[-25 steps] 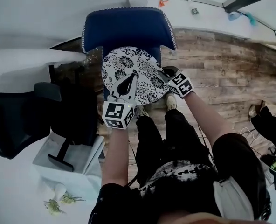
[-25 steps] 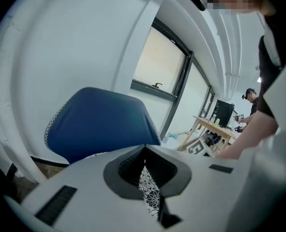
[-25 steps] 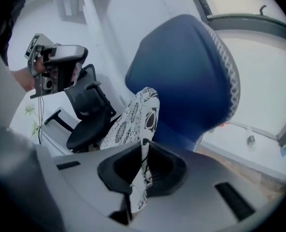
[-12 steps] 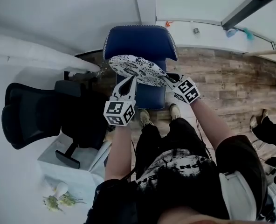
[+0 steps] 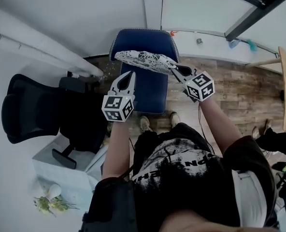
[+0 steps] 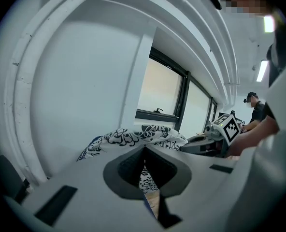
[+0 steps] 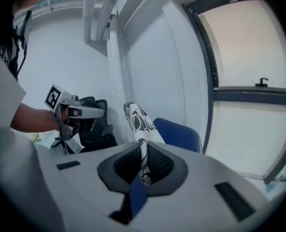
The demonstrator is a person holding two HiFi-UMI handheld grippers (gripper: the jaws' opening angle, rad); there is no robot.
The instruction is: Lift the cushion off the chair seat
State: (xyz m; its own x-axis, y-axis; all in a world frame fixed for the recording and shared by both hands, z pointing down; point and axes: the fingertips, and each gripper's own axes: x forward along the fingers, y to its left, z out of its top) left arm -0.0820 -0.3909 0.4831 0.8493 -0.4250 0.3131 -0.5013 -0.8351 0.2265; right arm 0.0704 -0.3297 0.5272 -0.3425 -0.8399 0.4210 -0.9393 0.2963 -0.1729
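Two grippers hold the cushion [image 5: 144, 61] in the air, well above the seat [image 5: 150, 93].

Head view: the left gripper [image 5: 128, 74] and right gripper [image 5: 175, 69] grip the cushion's near edge at two spread points, likely so it stays flat rather than folding; the blue seat lies bare below. Left gripper view: the fingers [image 6: 128, 170] are closed on a fold of patterned fabric, and the cushion spreads just past their tips. Right gripper view: these fingers are clamped on the cushion's thin edge, which stands upright between them, with the chair [image 7: 179, 129] behind.
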